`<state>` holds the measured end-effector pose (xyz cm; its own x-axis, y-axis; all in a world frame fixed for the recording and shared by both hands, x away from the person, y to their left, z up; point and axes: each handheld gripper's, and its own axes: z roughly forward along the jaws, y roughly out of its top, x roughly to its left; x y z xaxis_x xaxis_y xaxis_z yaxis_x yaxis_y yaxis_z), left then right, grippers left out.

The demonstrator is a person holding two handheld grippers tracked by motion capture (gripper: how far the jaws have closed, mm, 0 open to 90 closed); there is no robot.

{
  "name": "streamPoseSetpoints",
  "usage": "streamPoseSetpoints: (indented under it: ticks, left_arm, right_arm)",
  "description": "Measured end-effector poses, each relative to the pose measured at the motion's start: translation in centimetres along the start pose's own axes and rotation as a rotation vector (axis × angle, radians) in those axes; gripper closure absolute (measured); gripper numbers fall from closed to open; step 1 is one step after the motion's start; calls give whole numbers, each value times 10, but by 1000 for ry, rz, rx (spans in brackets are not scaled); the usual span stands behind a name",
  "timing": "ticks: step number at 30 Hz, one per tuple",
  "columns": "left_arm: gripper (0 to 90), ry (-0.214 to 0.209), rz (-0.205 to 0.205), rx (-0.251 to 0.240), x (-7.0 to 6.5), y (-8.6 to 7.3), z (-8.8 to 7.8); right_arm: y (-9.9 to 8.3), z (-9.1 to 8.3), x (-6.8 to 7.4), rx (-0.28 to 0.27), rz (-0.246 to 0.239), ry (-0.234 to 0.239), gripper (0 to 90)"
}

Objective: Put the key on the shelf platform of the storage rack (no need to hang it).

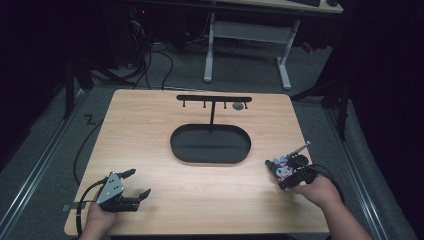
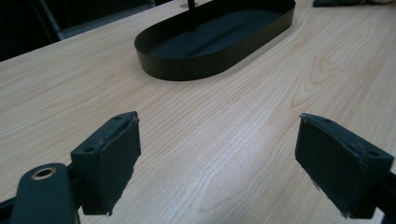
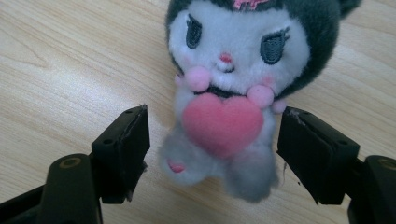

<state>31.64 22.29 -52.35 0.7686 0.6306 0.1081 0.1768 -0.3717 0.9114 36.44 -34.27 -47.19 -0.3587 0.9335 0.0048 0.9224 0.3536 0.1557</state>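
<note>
Right gripper view: right gripper straddles plush toy (pads not pressing); left gripper jaws wide, nothing between.

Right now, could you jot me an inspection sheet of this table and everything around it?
Surface: wooden table, bare, pale grain.
Job's things: plush toy lying on the table; black oval tray with hook stand.
Clutter: nothing seen.
Grippers: left hand-held gripper open over bare wood; right hand-held gripper open, toy between its jaws, pads not pressing.
Cables: one trails from each gripper.
Surroundings: dark room, white desk legs, floor cables.
</note>
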Motion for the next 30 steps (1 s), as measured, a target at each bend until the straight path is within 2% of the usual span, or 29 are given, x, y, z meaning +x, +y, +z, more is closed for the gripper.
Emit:
streamPoseSetpoints:
  ticks: [5, 6, 11, 14, 17, 30]
  left_arm:
    - [149, -1, 1, 1, 0, 0, 0]
    - [148, -1, 1, 1, 0, 0, 0]
    - [149, -2, 1, 3, 0, 0, 1]
    - [149, -7, 5, 2, -1, 0, 0]
    - [149, -5, -1, 6, 0, -1, 1]
    - [149, -2, 3, 9, -2, -1, 1]
  right_arm:
    - [1, 2, -2, 4, -3, 8, 322]
    - [1, 3, -2, 6, 2, -12, 333]
    - [1, 9, -4, -1, 20, -1, 352]
    - [0, 10, -3, -8, 35, 12, 406]
    - [0, 8, -3, -20, 38, 3, 444]
    - [8, -13, 6, -51, -5, 7, 466]
